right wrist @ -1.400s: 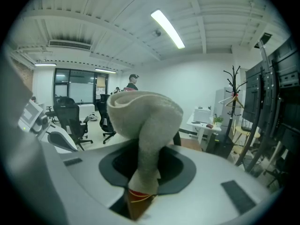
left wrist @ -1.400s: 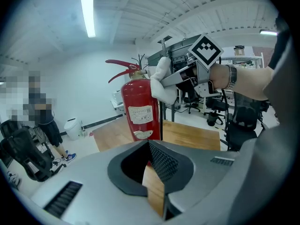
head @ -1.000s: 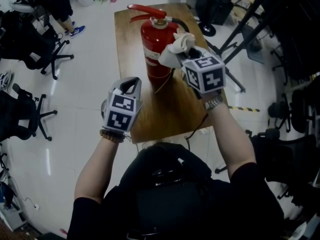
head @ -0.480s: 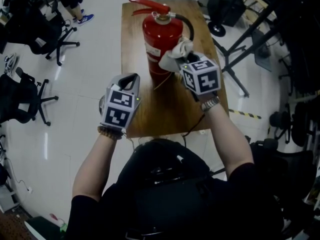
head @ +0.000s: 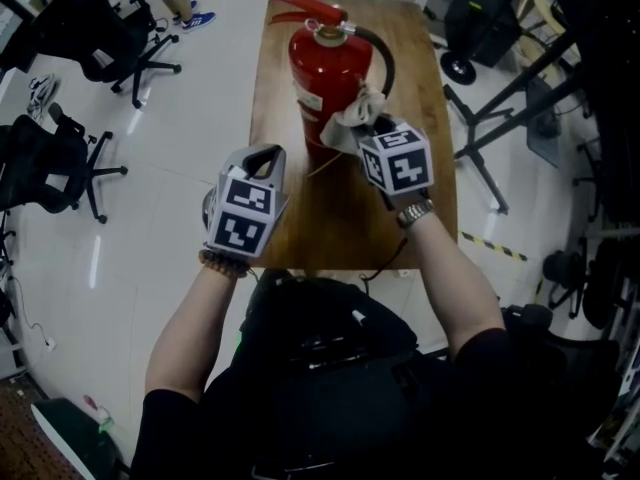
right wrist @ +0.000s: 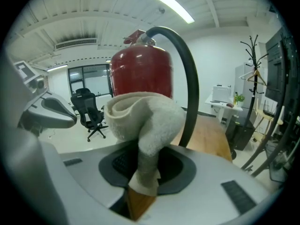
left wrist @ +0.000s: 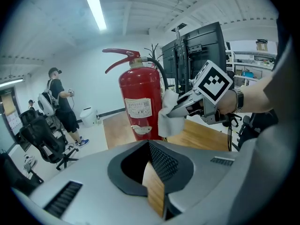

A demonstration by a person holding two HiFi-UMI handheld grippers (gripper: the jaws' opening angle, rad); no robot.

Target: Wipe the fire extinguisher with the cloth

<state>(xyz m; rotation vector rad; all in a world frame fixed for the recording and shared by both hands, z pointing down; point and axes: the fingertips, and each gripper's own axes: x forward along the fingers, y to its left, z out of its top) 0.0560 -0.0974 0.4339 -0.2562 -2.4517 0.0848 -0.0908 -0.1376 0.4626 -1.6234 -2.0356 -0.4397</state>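
1. Sliding lower down the fire extinguisher [head: 328, 68], the right gripper [head: 372, 126] pinches the cloth [head: 352, 116] against its right side; this stroke looks nearly done.
2. The fire extinguisher stands upright near the table's [head: 300, 238] far edge.
3. The left gripper [head: 264, 156], jaws pressed together and empty, hovers by the near left corner.

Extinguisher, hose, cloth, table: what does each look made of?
Extinguisher: likely painted metal, glossy red; light glints on the cylinder.
Hose: looks like black rubber, smooth, holds a curve.
Cloth: off-white terry-like fabric, fuzzy nap, soft folds.
Table: wood or wood-look laminate, brown with grain streaks; can't tell which.
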